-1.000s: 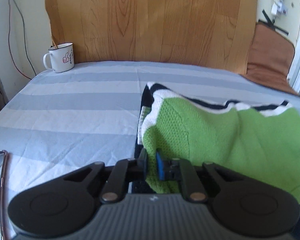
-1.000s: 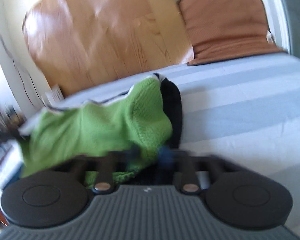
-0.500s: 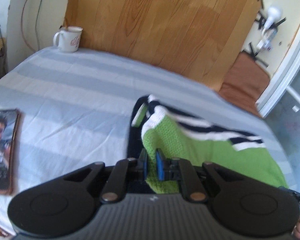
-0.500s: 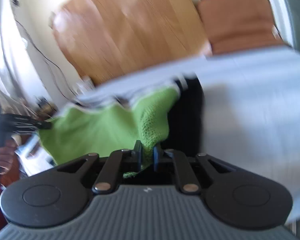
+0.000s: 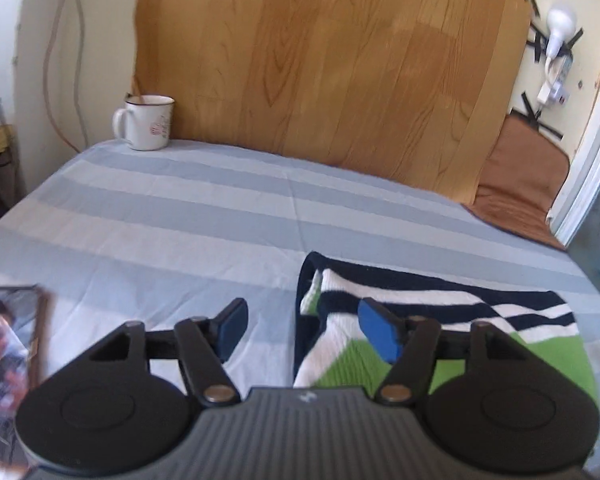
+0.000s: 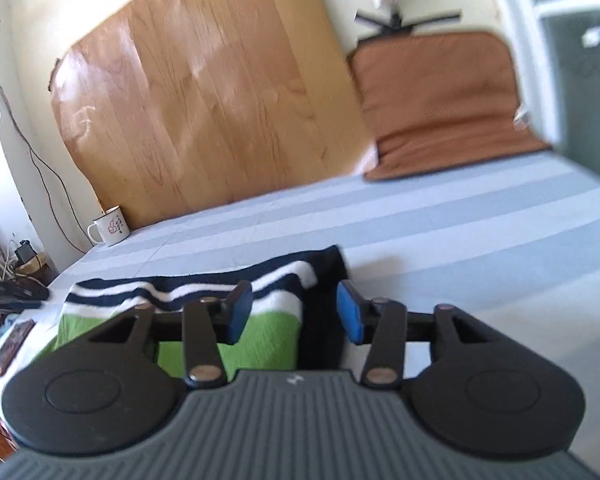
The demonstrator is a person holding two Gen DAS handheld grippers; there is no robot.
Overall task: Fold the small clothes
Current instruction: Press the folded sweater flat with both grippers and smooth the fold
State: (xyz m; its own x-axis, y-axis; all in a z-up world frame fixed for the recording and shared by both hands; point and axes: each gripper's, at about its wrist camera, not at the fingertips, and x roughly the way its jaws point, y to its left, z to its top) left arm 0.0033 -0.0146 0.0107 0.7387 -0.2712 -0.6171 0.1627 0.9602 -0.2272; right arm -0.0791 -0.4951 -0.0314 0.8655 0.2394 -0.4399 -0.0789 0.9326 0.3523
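A small knit garment, green with white and navy stripes, lies folded flat on the striped sheet near the front edge. It also shows in the right wrist view. My left gripper is open and empty, just above the garment's left edge. My right gripper is open and empty, over the garment's right edge. Neither gripper holds the cloth.
The blue-and-white striped bed sheet spreads ahead. A white enamel mug stands at the far left corner by the wooden board. A phone lies at the left front. A brown cushion leans at the far right.
Both grippers held the garment's corners in the air and have lowered it onto the sheet, folded over. Both have opened and let go of the cloth.
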